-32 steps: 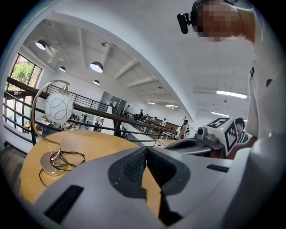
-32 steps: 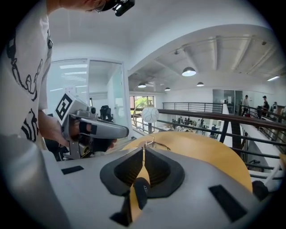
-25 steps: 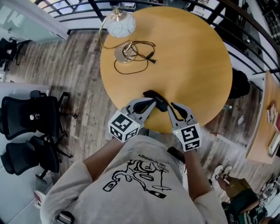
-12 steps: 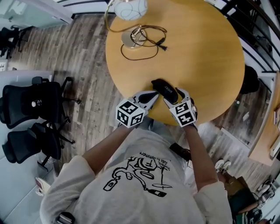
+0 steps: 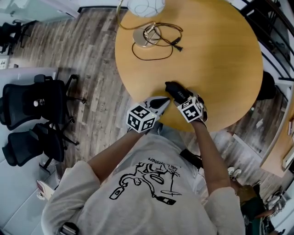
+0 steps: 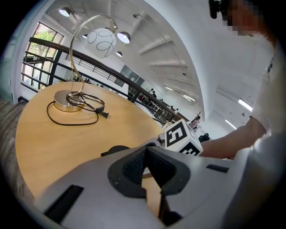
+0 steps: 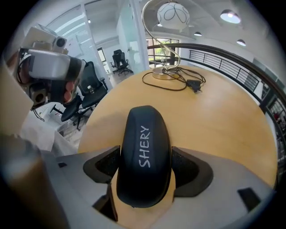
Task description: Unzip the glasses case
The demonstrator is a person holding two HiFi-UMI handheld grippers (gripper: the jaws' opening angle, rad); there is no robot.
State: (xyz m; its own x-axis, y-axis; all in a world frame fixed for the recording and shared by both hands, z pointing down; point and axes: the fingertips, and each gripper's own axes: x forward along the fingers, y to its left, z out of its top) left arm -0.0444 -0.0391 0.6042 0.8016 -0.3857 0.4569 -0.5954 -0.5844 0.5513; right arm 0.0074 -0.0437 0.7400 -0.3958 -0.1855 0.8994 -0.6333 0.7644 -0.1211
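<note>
In the head view, the case (image 5: 176,92) lies on the table (image 5: 220,55) close to its near edge, and the lamp (image 5: 146,6) stands at the far left. The right gripper (image 5: 184,99) straddles the case's near end. The left gripper (image 5: 164,102) sits just left of the case.

In the left gripper view, the jaws are clenched together on nothing. The case (image 6: 117,150) shows just beyond their tips.

In the right gripper view, the case (image 7: 143,156) lies lengthwise between the fingers (image 7: 103,164). The jaws are opening, and the pads flank its sides without pressing.
</note>
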